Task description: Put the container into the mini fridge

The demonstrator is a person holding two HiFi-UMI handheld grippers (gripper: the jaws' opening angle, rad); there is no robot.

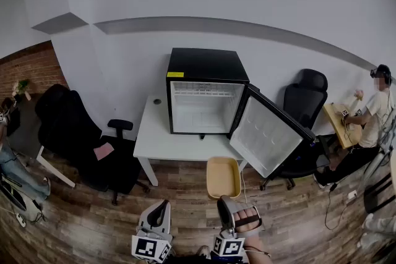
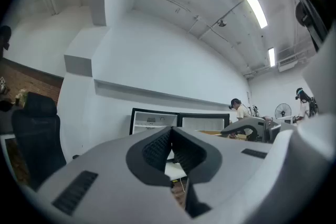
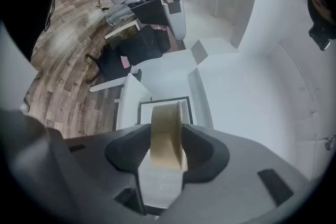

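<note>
The black mini fridge [image 1: 207, 65] stands on a white table [image 1: 161, 142], its door [image 1: 269, 133] swung open to the right and its white inside bare. A tan container [image 1: 223, 177] hangs in the air just in front of the table, level with the doorway. My right gripper [image 1: 228, 201] is shut on its near rim. In the right gripper view the container [image 3: 167, 136] sits edge-on between the pads, with the fridge [image 3: 143, 107] beyond it. My left gripper [image 1: 161, 206] is low at the left, shut and holding nothing [image 2: 171, 132].
A large black office chair [image 1: 80, 133] stands left of the table and another one [image 1: 303, 102] behind the open door. A person [image 1: 371, 114] sits at a wooden desk at far right. Cables lie on the wood floor [image 1: 334, 213] at right.
</note>
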